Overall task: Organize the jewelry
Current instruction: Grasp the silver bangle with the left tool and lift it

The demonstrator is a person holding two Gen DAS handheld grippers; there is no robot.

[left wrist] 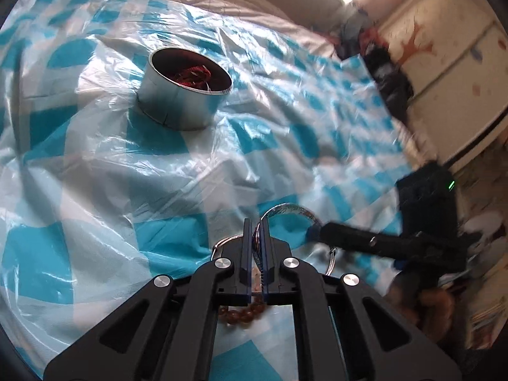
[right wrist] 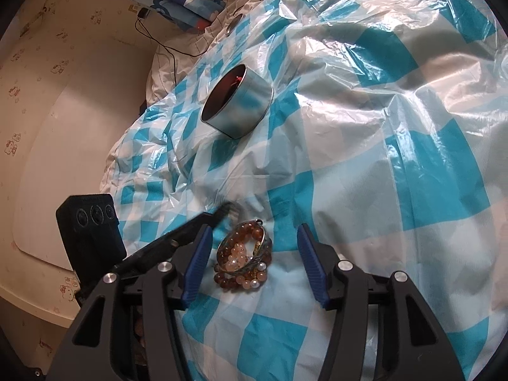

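Clamped between the left gripper's (left wrist: 256, 238) fingers is a patterned bangle (left wrist: 287, 211), its far arc blurred and its lower part hidden by the jaws. Amber bead bracelets (right wrist: 243, 262) lie heaped on the blue checked plastic sheet (right wrist: 365, 158) between the right gripper's (right wrist: 254, 263) wide-apart fingers, with what may be another bangle tangled in. Farther off stands a round metal tin (left wrist: 187, 87) holding something red, hard to identify.
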